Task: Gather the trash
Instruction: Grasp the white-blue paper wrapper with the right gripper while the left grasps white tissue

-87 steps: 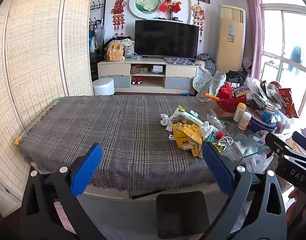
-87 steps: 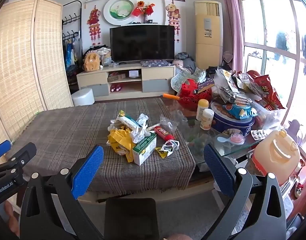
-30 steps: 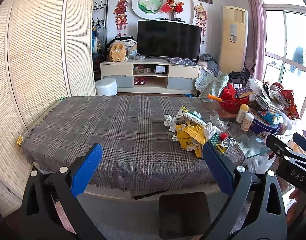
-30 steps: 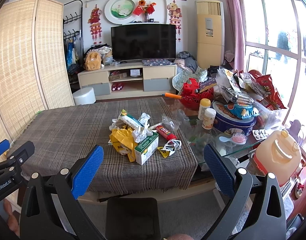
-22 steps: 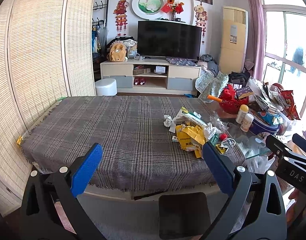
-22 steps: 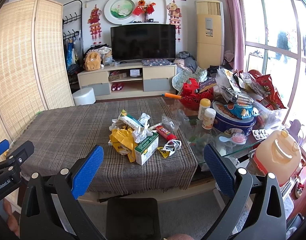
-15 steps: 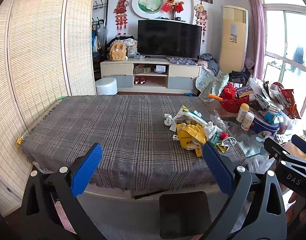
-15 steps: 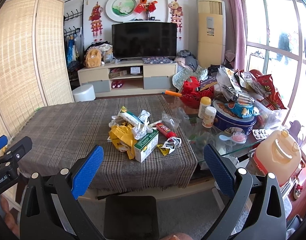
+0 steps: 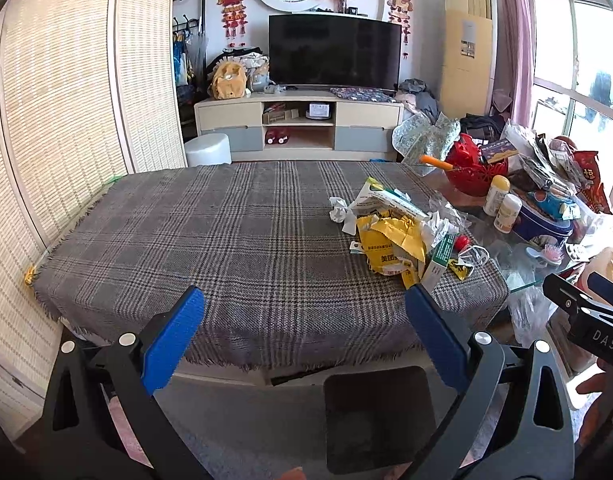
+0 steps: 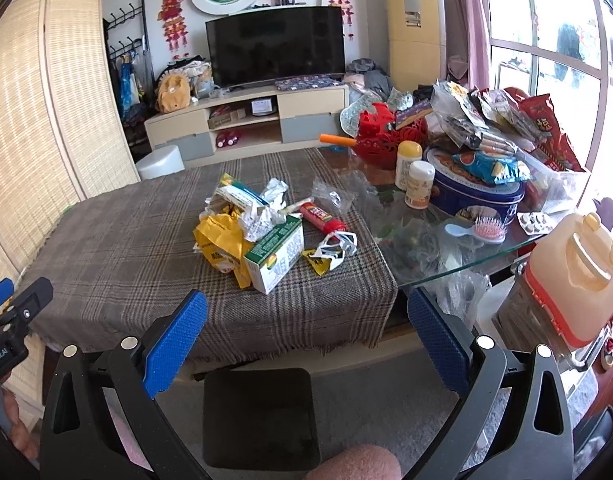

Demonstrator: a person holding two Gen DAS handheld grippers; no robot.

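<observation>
A heap of trash lies on the right part of the plaid tablecloth [image 9: 210, 240]: yellow torn wrappers [image 9: 390, 242], a green-and-white carton [image 10: 274, 254], crumpled foil [image 10: 262, 216], a red tube [image 10: 322, 218] and a white paper ball [image 9: 338, 210]. My left gripper [image 9: 304, 320] is open before the table's near edge, left of the heap, holding nothing. My right gripper [image 10: 306, 322] is open too, just short of the near edge in front of the carton. Each gripper shows at the edge of the other's view.
The table's bare glass end [image 10: 446, 240] carries a blue tin [image 10: 478, 192], two white bottles [image 10: 418, 184], a hairbrush [image 10: 482, 232], a red basket [image 10: 386, 136] and snack bags. A large jug [image 10: 574, 276] stands by the table's right corner. A woven screen [image 9: 66, 120] lines the left; a TV stand [image 9: 298, 128] is behind.
Both grippers have moved closer to the table, and the right one has tilted down toward the trash heap. Both stay open and empty.
</observation>
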